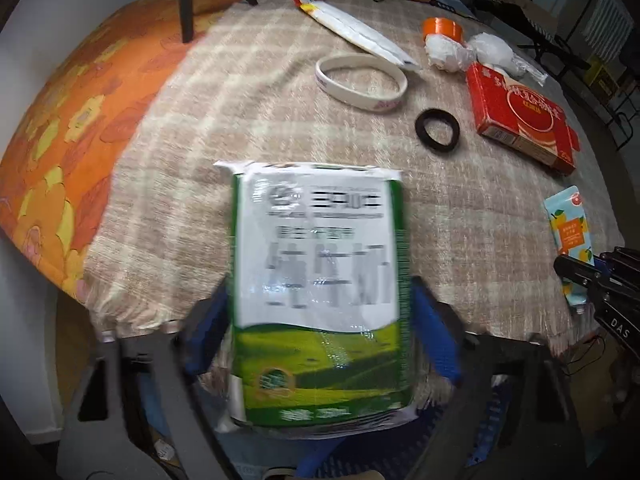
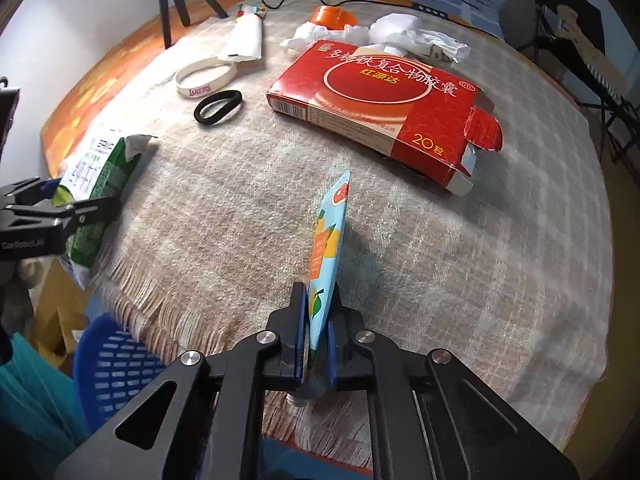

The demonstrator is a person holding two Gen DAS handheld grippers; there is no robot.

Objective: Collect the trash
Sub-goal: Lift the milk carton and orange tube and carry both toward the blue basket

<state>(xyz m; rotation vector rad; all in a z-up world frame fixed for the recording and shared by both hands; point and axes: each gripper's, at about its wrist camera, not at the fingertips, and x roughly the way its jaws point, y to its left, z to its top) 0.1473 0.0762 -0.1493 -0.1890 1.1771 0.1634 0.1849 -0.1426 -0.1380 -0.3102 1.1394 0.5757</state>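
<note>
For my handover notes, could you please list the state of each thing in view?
left gripper: shut on milk carton
milk carton: held, top torn open
right gripper: shut on blue tube
blue tube: held on edge
red box: lying flat, end flap open
tissues: crumpled
blue basket: beside table, unfilled as far as visible

Cloth: beige checked fringed blanket over the worktop
Wristband: white silicone ring
Hair tie: black elastic loop
Basket: blue perforated plastic

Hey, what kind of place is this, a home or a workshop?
Probably a room in a home: a table under a fringed plaid cloth, a medicine box, crumpled tissues, and a blue plastic basket beside it.
</note>
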